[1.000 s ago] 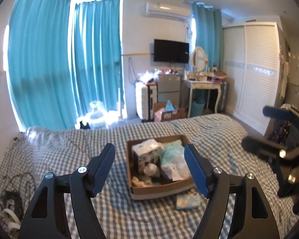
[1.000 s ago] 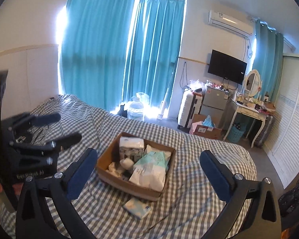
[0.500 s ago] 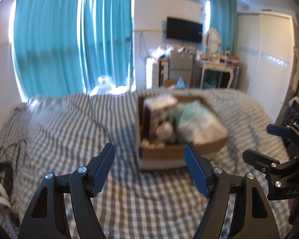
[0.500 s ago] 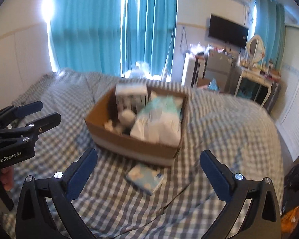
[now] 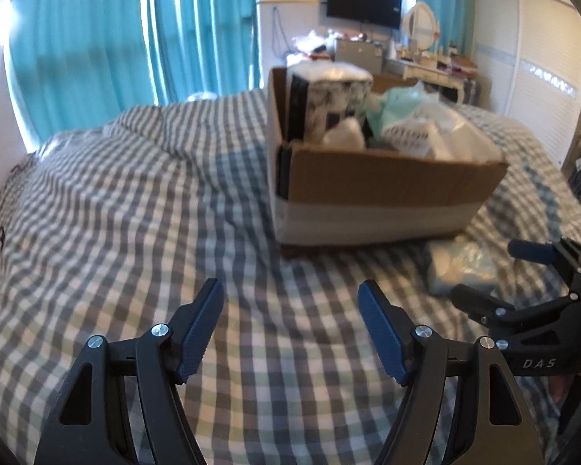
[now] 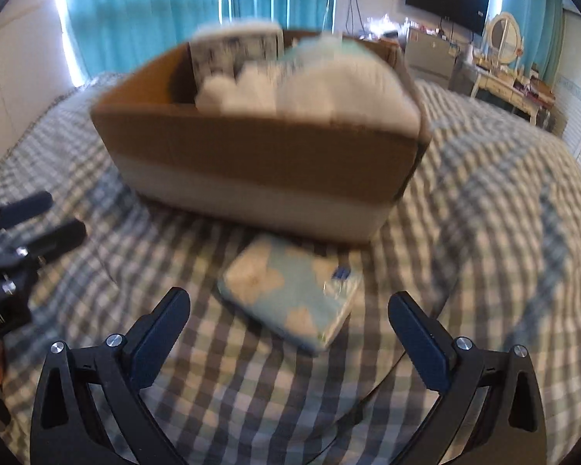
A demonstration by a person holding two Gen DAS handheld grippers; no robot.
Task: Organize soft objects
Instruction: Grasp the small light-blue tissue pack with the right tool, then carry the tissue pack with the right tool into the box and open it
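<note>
A flat pale-blue tissue pack (image 6: pixel 290 294) with white patches lies on the bed (image 6: pixel 484 201), just before the cardboard box (image 6: pixel 259 162) heaped with soft packs. The right claw (image 6: pixel 289 333) gapes wide, empty, behind it. The left claw (image 5: pixel 290 329) is open, empty. Teal curtains (image 5: pixel 135 38) hang behind.

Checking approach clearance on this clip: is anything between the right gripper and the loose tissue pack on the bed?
Nothing visible. The right gripper has its jaws open, and the tissue pack lies just ahead on the checked bedspread, in front of the cardboard box. Only bare bedspread lies between them.
</note>
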